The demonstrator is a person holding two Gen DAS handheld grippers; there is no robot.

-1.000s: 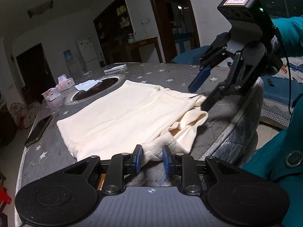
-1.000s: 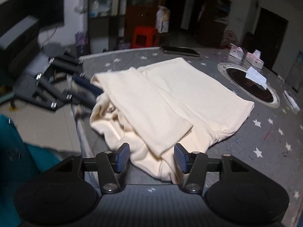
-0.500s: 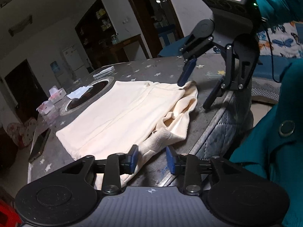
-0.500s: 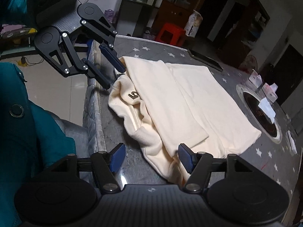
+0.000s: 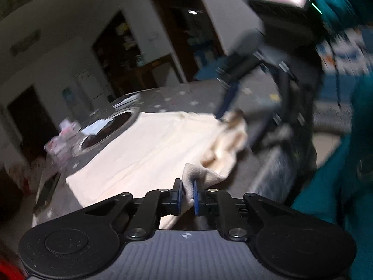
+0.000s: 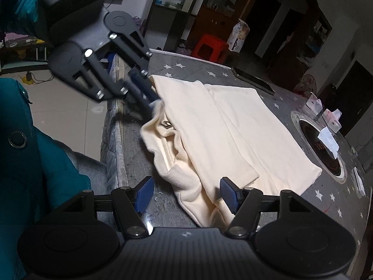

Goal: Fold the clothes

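A cream sweatshirt (image 6: 235, 126) lies partly folded on the grey star-print table; it also shows in the left wrist view (image 5: 149, 149). My left gripper (image 5: 186, 193) is shut on the garment's near edge, cloth pinched between its blue pads. In the right wrist view the left gripper (image 6: 149, 98) grips the cloth at the bunched collar side. My right gripper (image 6: 186, 192) is open, its jaws wide on either side of the garment's near hem, holding nothing. In the blurred left wrist view the right gripper (image 5: 240, 121) hovers open over the far bunched corner.
A round black hotplate (image 6: 319, 147) with a white paper on it is set in the table. A dark phone (image 6: 253, 80) lies near the far edge. Small white-pink boxes (image 6: 326, 114) stand beside the hotplate. The table edge (image 6: 116, 140) and my teal jacket are at left.
My left gripper has closed on the garment's near edge and lifted it a little. My right gripper has stayed open and moved down toward the hem.
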